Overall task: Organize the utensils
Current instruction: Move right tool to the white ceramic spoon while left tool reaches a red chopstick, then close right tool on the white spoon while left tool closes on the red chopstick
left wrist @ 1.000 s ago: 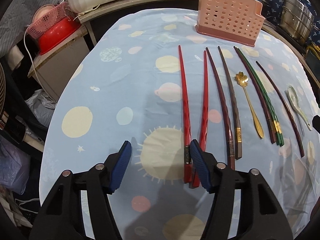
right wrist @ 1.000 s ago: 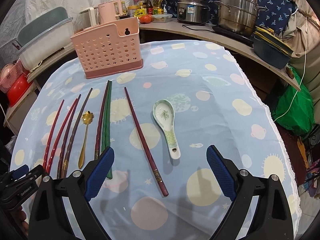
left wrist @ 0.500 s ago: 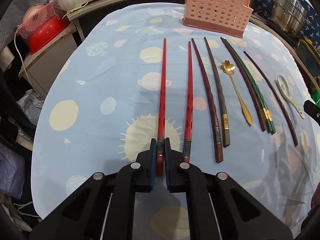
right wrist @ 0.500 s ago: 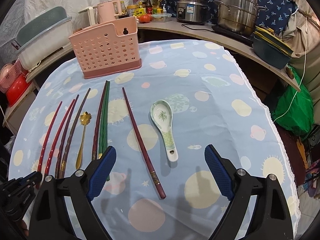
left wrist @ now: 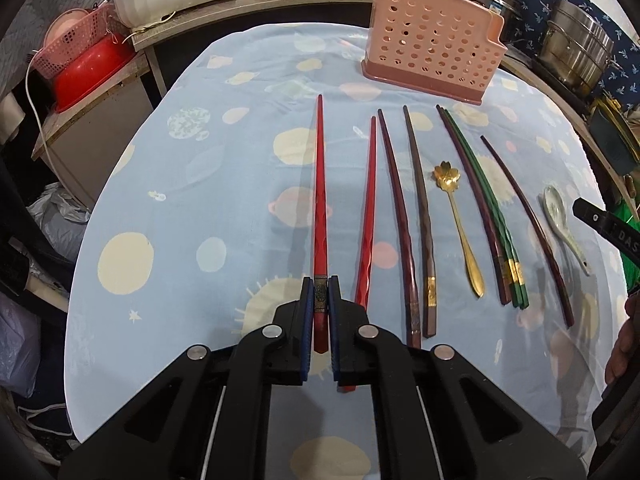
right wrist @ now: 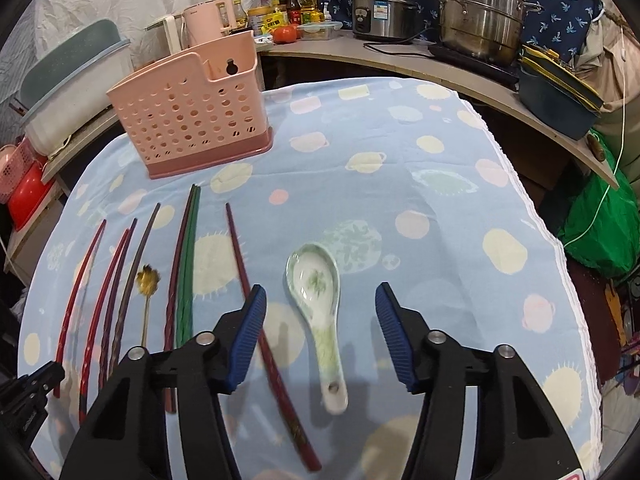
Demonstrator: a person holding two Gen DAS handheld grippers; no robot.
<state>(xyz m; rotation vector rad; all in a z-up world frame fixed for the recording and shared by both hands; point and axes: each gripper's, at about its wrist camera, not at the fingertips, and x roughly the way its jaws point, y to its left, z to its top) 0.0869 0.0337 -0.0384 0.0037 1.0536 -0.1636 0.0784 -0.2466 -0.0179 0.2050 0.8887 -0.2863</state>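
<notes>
My left gripper (left wrist: 320,300) is shut on the handle end of a red chopstick (left wrist: 319,200), which points away toward the pink perforated utensil holder (left wrist: 432,56). A second red chopstick (left wrist: 368,216) lies just to its right, then several dark and green chopsticks (left wrist: 480,208) and a gold flower spoon (left wrist: 456,216). My right gripper (right wrist: 320,312) hangs over a white and green ceramic spoon (right wrist: 320,300); its jaws are closing, with the spoon between them and the pads clear of it. A dark red chopstick (right wrist: 264,320) runs under its left finger (right wrist: 248,332).
The table wears a light blue spotted cloth (right wrist: 400,184). A counter behind it carries steel pots (right wrist: 476,8), a rice cooker (right wrist: 380,10) and bottles. A red basin (left wrist: 84,72) and pink basket sit left. The cloth edge (right wrist: 560,240) drops off at the right.
My left gripper slid left and shut on the leftmost red chopstick, lifting its handle end. My right gripper moved over the ceramic spoon and its jaws narrowed.
</notes>
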